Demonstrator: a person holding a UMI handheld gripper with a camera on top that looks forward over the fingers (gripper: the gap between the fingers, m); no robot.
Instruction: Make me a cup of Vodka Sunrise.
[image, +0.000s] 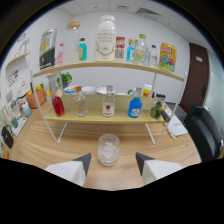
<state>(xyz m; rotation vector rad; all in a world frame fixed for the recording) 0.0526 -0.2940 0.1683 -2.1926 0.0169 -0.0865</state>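
The tongs (112, 165) sit at the bottom centre of the frame, spread wide and gripping nothing, their two dark tips pointing inward. The glass (108, 149) stands on the wooden worktop (60, 145) in the gap between the tips, slightly ahead of them and clear of both. It is clear, upright, and seems to hold ice.

Beyond the glass, in the middle of the frame, a white wire rack (107, 117) carries a lower shelf with a row of bottles: a red bottle (58, 102) at the left, a clear bottle (80, 104) next to it, a bottle with a red label (108, 104) directly behind the glass, a blue bottle (135, 106) to the right, and a green bottle (157, 107) at the far right end.

The upper shelf (110, 65), across the top of the frame, holds more bottles and cartons, among them a large white jug (105, 37) in the centre. A dark chair (207, 131) stands at the right edge.
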